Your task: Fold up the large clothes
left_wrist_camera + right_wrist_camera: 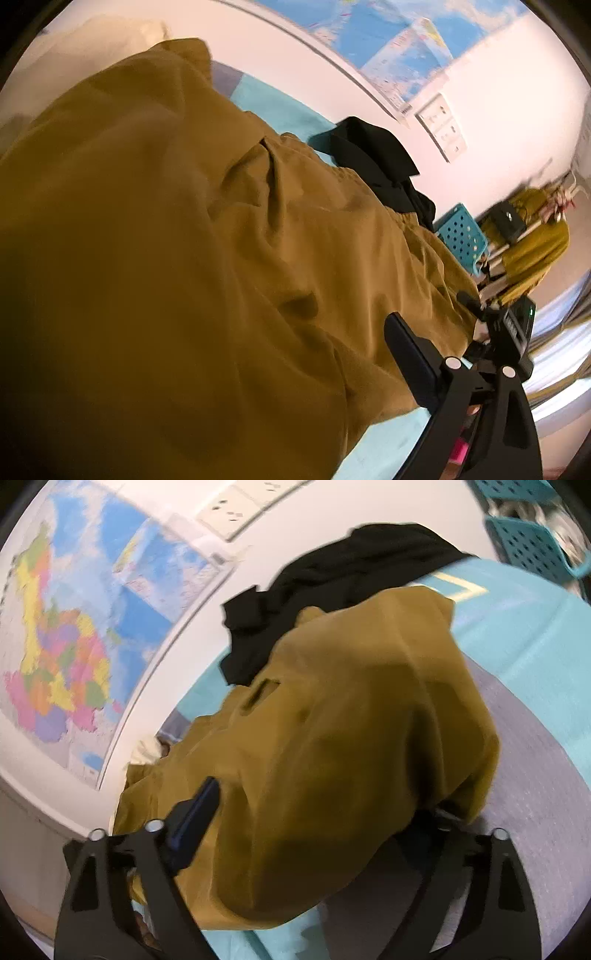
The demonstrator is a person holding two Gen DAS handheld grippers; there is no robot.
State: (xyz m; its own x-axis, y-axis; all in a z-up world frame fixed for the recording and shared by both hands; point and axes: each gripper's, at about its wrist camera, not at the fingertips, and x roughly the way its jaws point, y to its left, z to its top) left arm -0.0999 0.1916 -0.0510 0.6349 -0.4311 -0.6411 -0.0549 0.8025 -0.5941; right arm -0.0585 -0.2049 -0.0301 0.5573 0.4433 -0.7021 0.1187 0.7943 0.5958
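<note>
Only rightward, yellow-outlined cyan cloth [517, 627].

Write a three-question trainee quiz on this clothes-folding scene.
1. True or false: the mustard garment lies folded into a neat flat rectangle.
2. What hangs on the wall? A) a coloured map B) a mirror C) a clock
3. Fill in: the garment lying just beyond the mustard one is ____ in colour.

Key: 1 false, it is bunched and creased. 2 A. 3 black; that is the black garment.
</note>
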